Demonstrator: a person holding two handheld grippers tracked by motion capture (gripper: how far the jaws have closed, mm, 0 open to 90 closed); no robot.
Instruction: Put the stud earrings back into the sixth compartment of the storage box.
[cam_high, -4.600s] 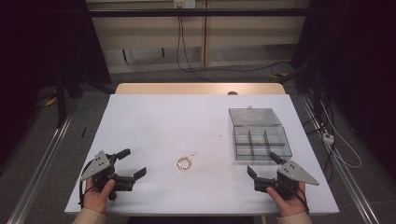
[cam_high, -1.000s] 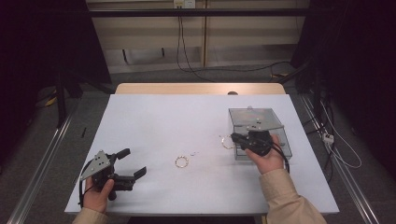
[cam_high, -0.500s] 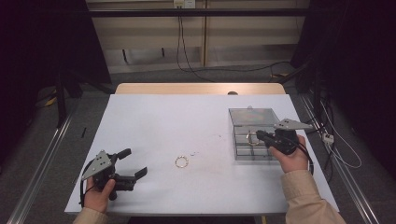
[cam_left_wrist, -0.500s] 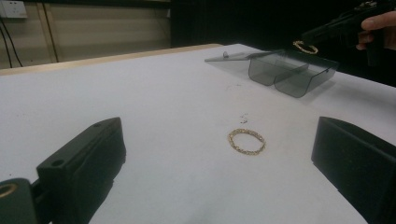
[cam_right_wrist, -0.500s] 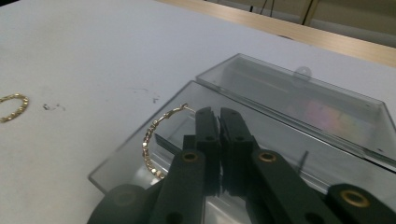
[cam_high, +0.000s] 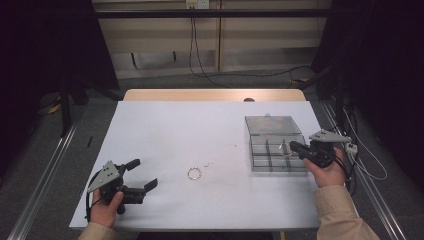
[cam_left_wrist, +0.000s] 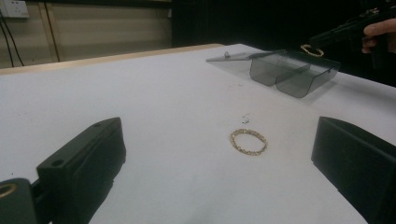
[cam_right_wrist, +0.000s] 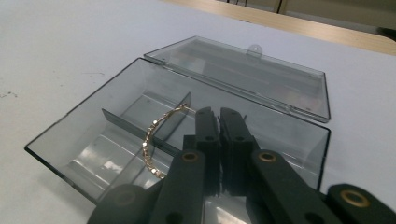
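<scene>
- High view: a white table (cam_high: 200, 130) takes up the middle of the frame. At lower left, the left gripper (cam_high: 141, 176) rests in the person's left hand (cam_high: 106, 207) with its jaws spread apart, grasping nothing. Just right of it, near the frame's lower centre, a gold bracelet (cam_high: 194, 173) lies flat on the table. At right, a smoky clear compartment box (cam_high: 277, 150) sits open, its lid (cam_high: 272, 125) folded back toward the top of the frame. The right gripper (cam_high: 295, 146), in the right hand (cam_high: 327, 172), reaches over the box from the right, with a second gold bracelet (cam_high: 287, 148) at its tips above the compartments.
- Left gripper view: the two black jaws stand wide apart at lower left and lower right, with the gold bracelet on the table between them, right of centre. At upper right are the box and the right gripper, which carries the second bracelet.
- Right gripper view: the jaws rise from bottom centre, pressed nearly together, pinching the second bracelet, which hangs to their left over a divider of the open box; the lid lies flat at upper centre.
</scene>
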